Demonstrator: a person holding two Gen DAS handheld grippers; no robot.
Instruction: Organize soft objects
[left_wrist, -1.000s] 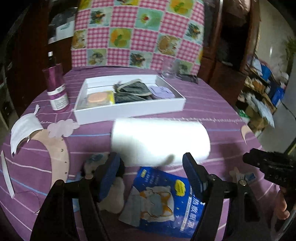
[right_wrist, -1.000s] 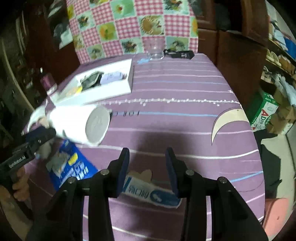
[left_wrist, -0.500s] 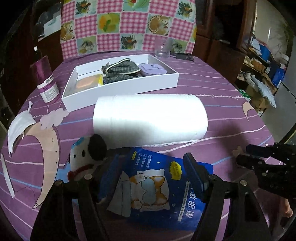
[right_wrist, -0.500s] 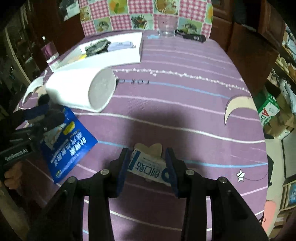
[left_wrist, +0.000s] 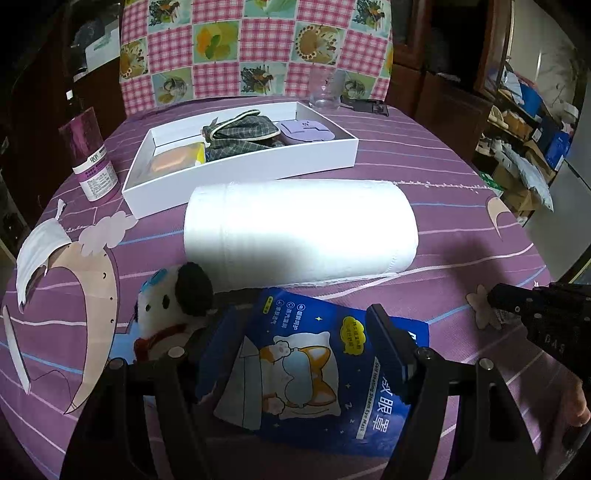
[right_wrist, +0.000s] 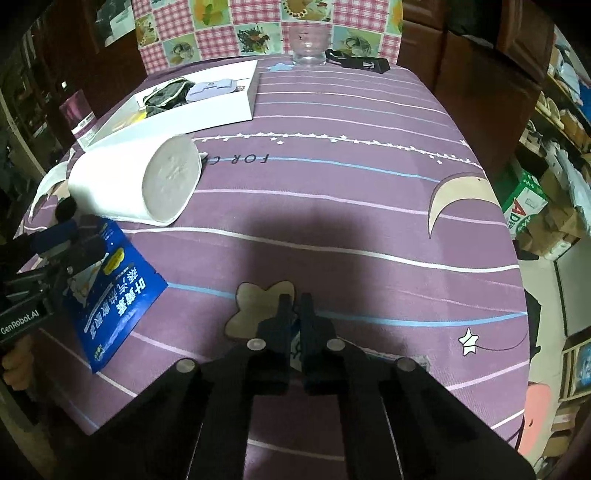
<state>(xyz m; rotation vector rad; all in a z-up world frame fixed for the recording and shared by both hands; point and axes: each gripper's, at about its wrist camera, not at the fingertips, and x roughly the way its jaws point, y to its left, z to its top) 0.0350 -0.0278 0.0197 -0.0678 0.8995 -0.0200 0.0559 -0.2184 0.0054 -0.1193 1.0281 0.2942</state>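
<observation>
My right gripper (right_wrist: 295, 300) is shut on a small blue and white packet (right_wrist: 294, 341), of which only a sliver shows between the fingers, at the near edge of the purple tablecloth (right_wrist: 369, 206). My left gripper (left_wrist: 301, 314) stands open just above a blue eye-mask packet (left_wrist: 317, 369) that lies flat on the cloth; its pads do not press on it. A small plush dog (left_wrist: 173, 306) lies beside the left finger. A white paper roll (left_wrist: 299, 232) lies on its side just beyond. Behind it is a white box (left_wrist: 240, 162) with plaid cloth, a purple item and an orange item.
A purple bottle (left_wrist: 90, 155) stands left of the box, and a white face mask (left_wrist: 37, 251) lies at the left edge. A glass (right_wrist: 308, 44) and a black object (right_wrist: 365, 62) sit at the far edge. A checked chair back rises behind; clutter lies right.
The right jaws have closed on the small packet that lay between them. The left view has tipped down and drawn back, so the plush dog and the whole blue packet show.
</observation>
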